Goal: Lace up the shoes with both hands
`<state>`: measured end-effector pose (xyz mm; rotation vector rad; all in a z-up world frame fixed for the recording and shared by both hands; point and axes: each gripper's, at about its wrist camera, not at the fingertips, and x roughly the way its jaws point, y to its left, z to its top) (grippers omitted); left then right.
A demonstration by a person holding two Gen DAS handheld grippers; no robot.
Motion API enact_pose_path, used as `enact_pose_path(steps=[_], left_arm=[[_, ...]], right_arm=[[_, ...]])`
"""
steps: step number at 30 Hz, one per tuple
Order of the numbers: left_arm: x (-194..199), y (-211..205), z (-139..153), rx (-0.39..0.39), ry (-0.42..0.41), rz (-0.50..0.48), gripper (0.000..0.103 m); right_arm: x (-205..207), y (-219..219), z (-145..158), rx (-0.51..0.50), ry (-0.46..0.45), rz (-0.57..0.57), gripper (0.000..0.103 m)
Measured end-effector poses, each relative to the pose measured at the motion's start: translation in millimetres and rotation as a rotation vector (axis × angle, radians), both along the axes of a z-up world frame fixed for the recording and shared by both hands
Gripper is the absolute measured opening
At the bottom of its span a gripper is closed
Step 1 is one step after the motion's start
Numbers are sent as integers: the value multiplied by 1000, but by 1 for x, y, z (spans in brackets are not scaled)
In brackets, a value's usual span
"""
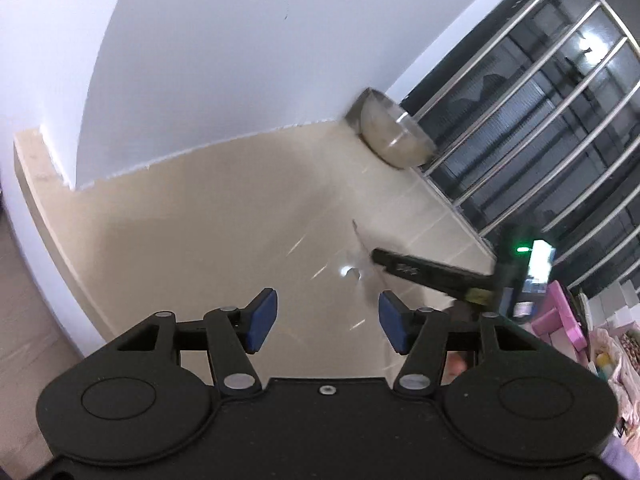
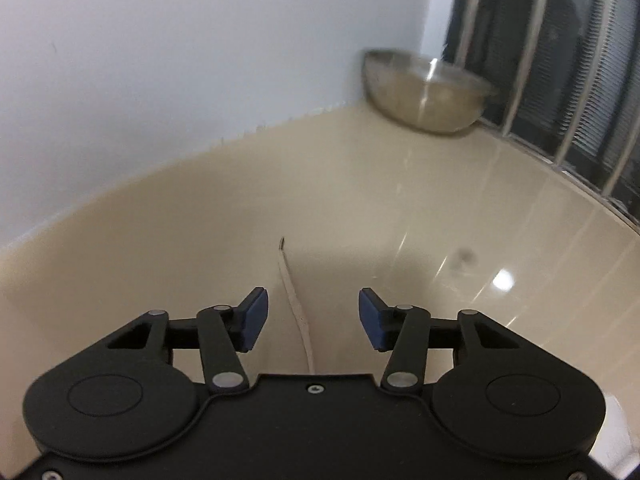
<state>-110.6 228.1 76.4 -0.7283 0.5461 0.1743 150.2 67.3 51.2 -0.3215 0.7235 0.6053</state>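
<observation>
Left gripper [image 1: 327, 322]: blue-padded black fingers apart, nothing between; pale flat shoelace [image 1: 366, 264] just beyond right pad, blurred, touching or not unclear. Right gripper [image 2: 313, 319]: fingers apart, same lace [image 2: 298, 312] lying loose on glossy beige tiled ledge [image 2: 160, 240] between pads, unpinched. Round steel bowl [image 2: 428, 94] far right corner by barred window [image 2: 560, 60]. Shoe itself unseen

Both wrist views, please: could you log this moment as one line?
left tongs: open, empty | right tongs: open, shoelace loose between pads, ungripped | shoe: not visible | metal bowl: far corner
</observation>
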Motion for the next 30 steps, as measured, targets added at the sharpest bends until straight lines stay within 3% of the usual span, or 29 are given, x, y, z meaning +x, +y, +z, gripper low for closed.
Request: enact_pose_path(steps=[3,5,8,14,18,22,23,24,25,27,30], left_arm=[[5,4,2,-7,-22,-14,58],[11,3,1,-26,-32,-28,58],[18,-3,2,-58,-67,-63,58],[26,-24,-15,-183,-81,-178,58],[36,-38,-32,-337,-87,-266,58],[42,-54,-33,-344,-74,-325,57],[42,-57,-32,-344,-77,-337,51],[40,-59,-32,-346,-84,-345,23],[38,-61,-31,-351,-90,-354,9],[34,-65,-28,-348,-112,-372,4],[22,-74,-13,-271,-176,-397,3]], right_arm=[[4,-8,-19,74,96,-63,45],[-6,-18,-22,97,93,-95,0],[-19,-35,-21,170,135,-128,0],[-120,-86,-7,362,18,-69,0],[-200,-110,-1,392,-114,32,0],[-254,-122,6,356,-201,102,0],[-261,-124,7,354,-218,102,0],[-266,-125,9,355,-234,100,0],[-275,-129,12,357,-248,99,0],[-283,-132,16,362,-270,98,0],[-291,-136,21,354,-274,115,2]])
